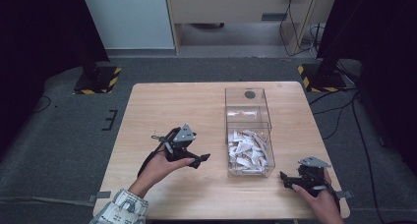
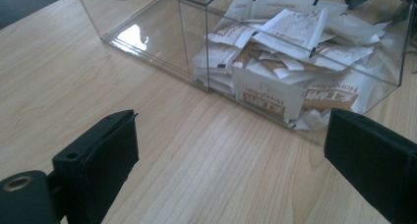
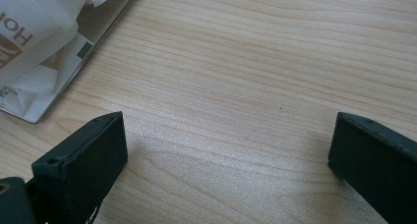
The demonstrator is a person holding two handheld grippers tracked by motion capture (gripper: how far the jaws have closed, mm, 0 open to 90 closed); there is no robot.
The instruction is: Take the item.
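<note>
Soft overhead light, dark edges

1 desk (image 1: 162,106). 1 clear box (image 1: 249,130), 2 compartments: one bare, one stuffed with white-and-brown sachets (image 2: 290,47), too many overlapping to count, ahead of the left jaws. 2 grippers: left gripper (image 1: 199,160), right gripper (image 1: 286,179), 2 black jaws each, spread wide. 2 hands: left hand (image 1: 160,167), right hand (image 1: 322,204).

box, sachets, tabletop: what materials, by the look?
Box: clear rigid plastic, probably acrylic; glossy, see-through walls with reflections and sharp edges. Sachets: white and brown printed paper or laminated film, creased and matte; cannot tell which. Tabletop: pale wood grain, smooth with a low sheen; solid wood or laminate is unclear.
</note>
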